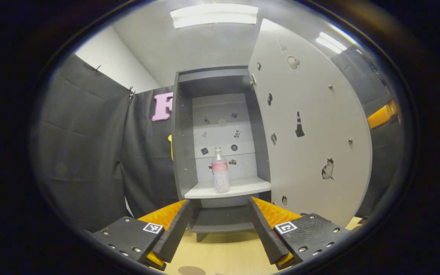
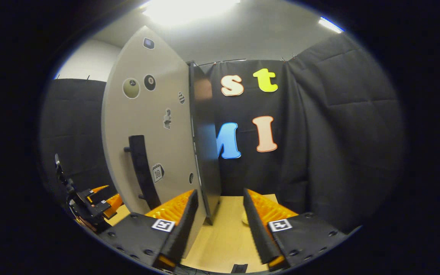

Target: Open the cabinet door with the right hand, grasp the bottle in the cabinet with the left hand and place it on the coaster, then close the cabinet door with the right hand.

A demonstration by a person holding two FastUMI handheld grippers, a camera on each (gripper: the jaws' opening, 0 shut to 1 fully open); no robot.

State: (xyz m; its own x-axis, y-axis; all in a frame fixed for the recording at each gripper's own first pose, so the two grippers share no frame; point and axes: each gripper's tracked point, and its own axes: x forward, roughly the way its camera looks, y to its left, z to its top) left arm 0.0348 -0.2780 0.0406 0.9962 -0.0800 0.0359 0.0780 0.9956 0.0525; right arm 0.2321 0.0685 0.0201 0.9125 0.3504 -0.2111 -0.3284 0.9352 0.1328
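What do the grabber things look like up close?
Each gripper has two long flat fingers on dark blocky mounts dotted with small screws. Each mount carries a little square black-and-white marker. That goes for the left gripper and the right gripper. In the right gripper view, the left gripper also shows farther off at the left edge, a dark boxy frame.

Black screwed gripper blocks point(image 1: 128, 236) bear square markers point(image 1: 152, 228).

The cabinet door point(image 1: 311, 130) stands swung wide to the right, leaving the cabinet point(image 1: 183, 152) mouth open from the front. On the shelf point(image 1: 243, 188), a lone bottle point(image 1: 220, 170) has free room either side; bare worktop point(image 1: 224, 252) lies before it.
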